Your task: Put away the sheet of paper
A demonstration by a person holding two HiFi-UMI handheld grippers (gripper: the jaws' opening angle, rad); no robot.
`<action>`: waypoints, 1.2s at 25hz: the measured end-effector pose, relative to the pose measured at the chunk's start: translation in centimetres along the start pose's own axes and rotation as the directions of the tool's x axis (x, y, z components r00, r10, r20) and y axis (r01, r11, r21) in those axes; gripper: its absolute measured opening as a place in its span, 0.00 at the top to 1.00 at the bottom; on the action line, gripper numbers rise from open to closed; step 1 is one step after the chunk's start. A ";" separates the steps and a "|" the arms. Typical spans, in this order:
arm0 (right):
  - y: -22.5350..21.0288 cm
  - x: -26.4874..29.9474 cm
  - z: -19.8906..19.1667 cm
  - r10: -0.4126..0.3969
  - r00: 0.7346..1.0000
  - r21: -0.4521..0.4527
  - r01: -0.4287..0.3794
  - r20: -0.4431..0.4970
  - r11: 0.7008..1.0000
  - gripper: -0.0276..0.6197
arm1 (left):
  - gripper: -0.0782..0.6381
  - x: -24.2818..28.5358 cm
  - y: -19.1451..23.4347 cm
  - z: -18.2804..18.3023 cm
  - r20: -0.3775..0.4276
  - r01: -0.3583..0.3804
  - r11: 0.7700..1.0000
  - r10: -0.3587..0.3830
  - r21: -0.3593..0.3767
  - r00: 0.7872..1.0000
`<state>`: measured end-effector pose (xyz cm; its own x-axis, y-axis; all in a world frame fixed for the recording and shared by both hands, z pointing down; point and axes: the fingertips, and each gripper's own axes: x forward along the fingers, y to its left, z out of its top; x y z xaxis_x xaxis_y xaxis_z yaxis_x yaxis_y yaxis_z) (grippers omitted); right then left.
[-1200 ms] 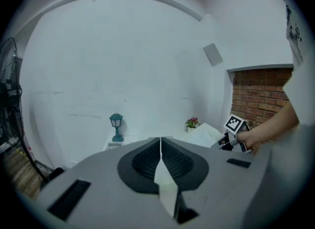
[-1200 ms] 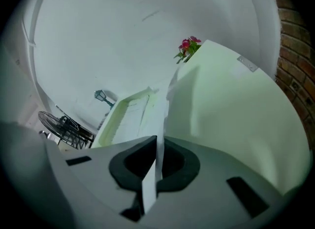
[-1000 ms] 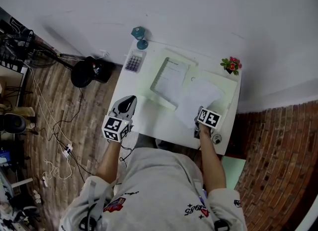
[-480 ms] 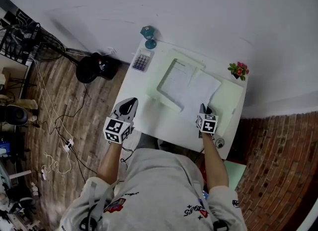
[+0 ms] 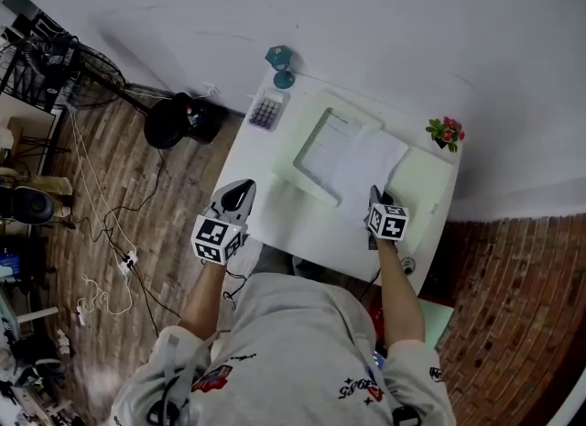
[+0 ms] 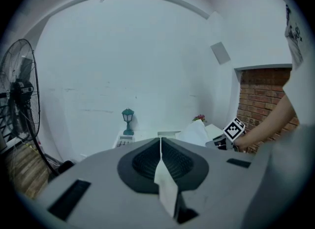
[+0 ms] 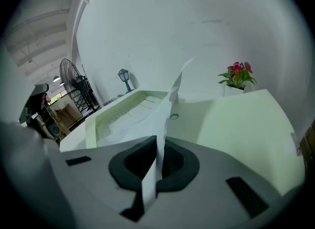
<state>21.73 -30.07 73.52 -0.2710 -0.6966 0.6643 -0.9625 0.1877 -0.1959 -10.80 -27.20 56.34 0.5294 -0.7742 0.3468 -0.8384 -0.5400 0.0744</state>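
Observation:
A white sheet of paper (image 5: pixel 371 169) is lifted over the white desk (image 5: pixel 284 218), and its far edge overlaps the pale green paper tray (image 5: pixel 307 177). My right gripper (image 5: pixel 374 200) is shut on the sheet's near edge. In the right gripper view the sheet (image 7: pixel 170 102) rises edge-on from the closed jaws of the right gripper (image 7: pixel 158 142), with the tray (image 7: pixel 93 124) just to the left. My left gripper (image 5: pixel 234 201) hangs by the desk's left front corner. In its own view the left gripper (image 6: pixel 160 142) is shut, with nothing held.
A calculator (image 5: pixel 268 110) and a small teal lamp (image 5: pixel 280 62) stand at the desk's back left. A potted flower (image 5: pixel 447 131) stands at the back right. A black fan base (image 5: pixel 174 122) and cables (image 5: pixel 119 268) lie on the wooden floor to the left.
The right gripper has carried the sheet a little towards the tray, so the sheet overlaps it more. The left gripper has held its place.

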 end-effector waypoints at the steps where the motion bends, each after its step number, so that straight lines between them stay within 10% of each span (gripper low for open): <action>1: 0.0 0.1 0.1 0.006 1.000 0.010 -0.006 -0.002 1.000 0.95 | 0.85 0.0 -0.1 0.1 0.002 0.000 1.000 0.000 0.001 1.000; 12: 0.6 2.1 0.9 0.079 0.995 0.157 -0.070 -0.052 0.985 0.95 | 0.85 0.1 0.7 0.2 0.002 -0.017 1.000 0.017 -0.008 1.000; 23: 0.9 4.6 1.4 0.181 0.983 0.530 -0.139 -0.027 0.836 0.95 | 0.85 0.9 1.8 -0.3 -0.022 -0.026 0.999 0.026 -0.026 0.999; 30: 2.3 6.1 1.1 0.210 0.976 0.532 -0.147 -0.058 0.834 0.95 | 0.85 1.3 2.6 -0.7 -0.037 -0.030 0.999 0.028 -0.034 0.999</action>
<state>17.85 -34.64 76.27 -0.4672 -0.6000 0.6494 -0.7563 -0.1093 -0.6451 -12.43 -29.40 57.60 0.5003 -0.7766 0.3830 -0.8576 -0.5053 0.0956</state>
